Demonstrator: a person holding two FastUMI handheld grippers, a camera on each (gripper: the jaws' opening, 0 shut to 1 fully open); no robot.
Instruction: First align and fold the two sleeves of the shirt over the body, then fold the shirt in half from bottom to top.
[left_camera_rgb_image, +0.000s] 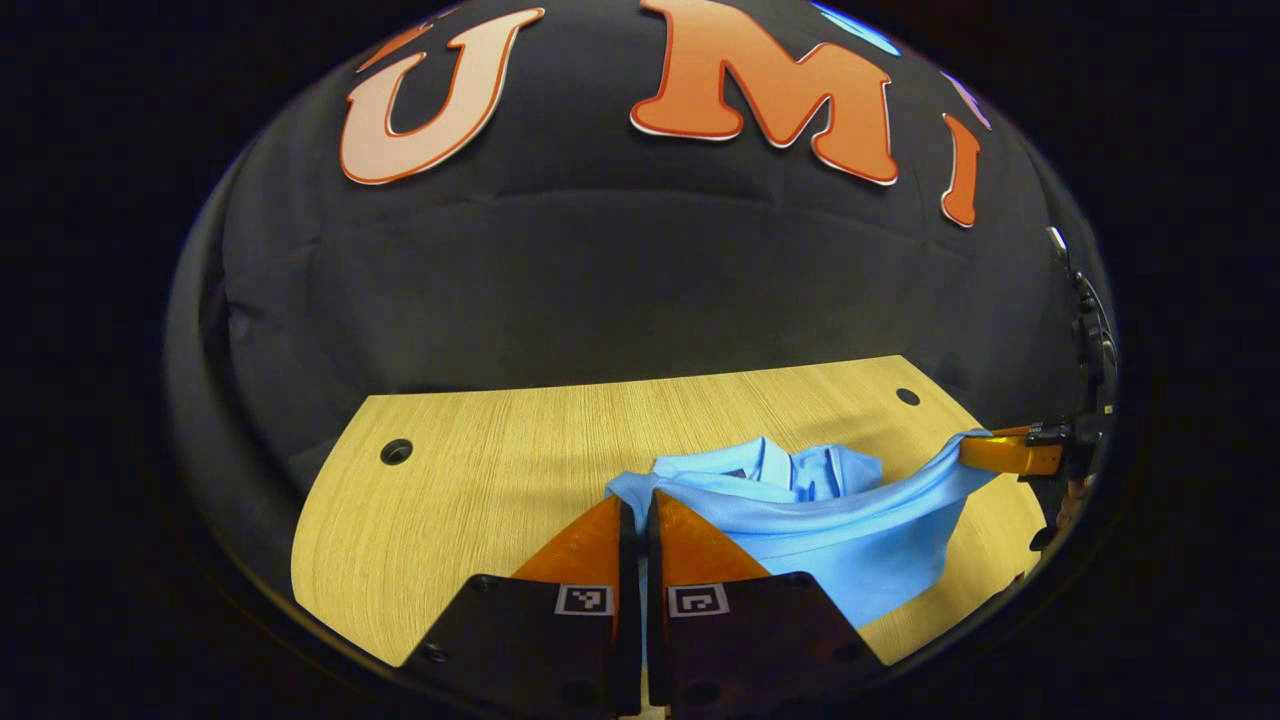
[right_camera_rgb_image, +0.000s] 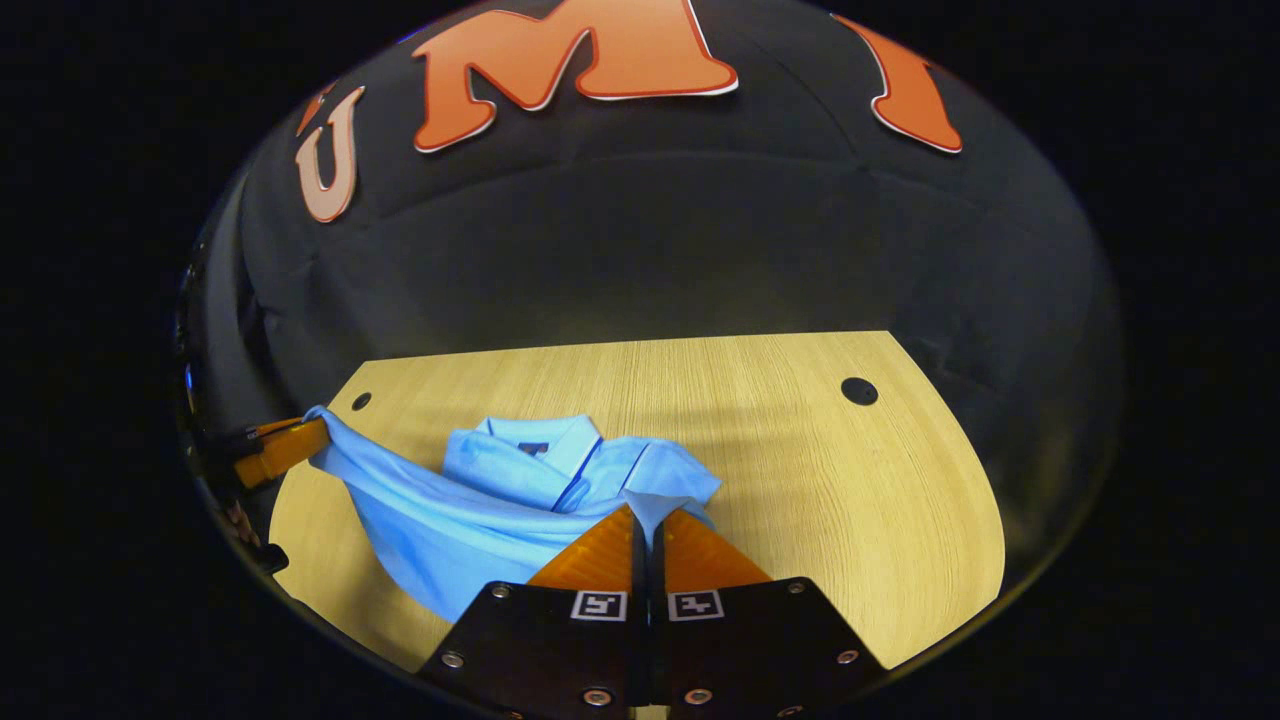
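A light blue polo shirt (left_camera_rgb_image: 830, 530) lies on the wooden table (left_camera_rgb_image: 480, 480), its collar (right_camera_rgb_image: 535, 445) toward the far wall. Its bottom hem is lifted off the table and stretched between both grippers. My left gripper (left_camera_rgb_image: 636, 505) is shut on one hem corner, the cloth pinched between its fingers. In the left gripper view the right gripper (left_camera_rgb_image: 1005, 452) holds the other corner at the far right. My right gripper (right_camera_rgb_image: 647, 515) is shut on that hem corner, above the folded sleeves. In the right gripper view the left gripper (right_camera_rgb_image: 285, 448) grips the cloth at the far left.
Round holes sit in the table's far corners (left_camera_rgb_image: 396, 451) (right_camera_rgb_image: 858, 390). The black cloth wall rises just behind the table. Bare wood lies to the left of the shirt (left_camera_rgb_image: 450, 540) and to its right (right_camera_rgb_image: 850, 520).
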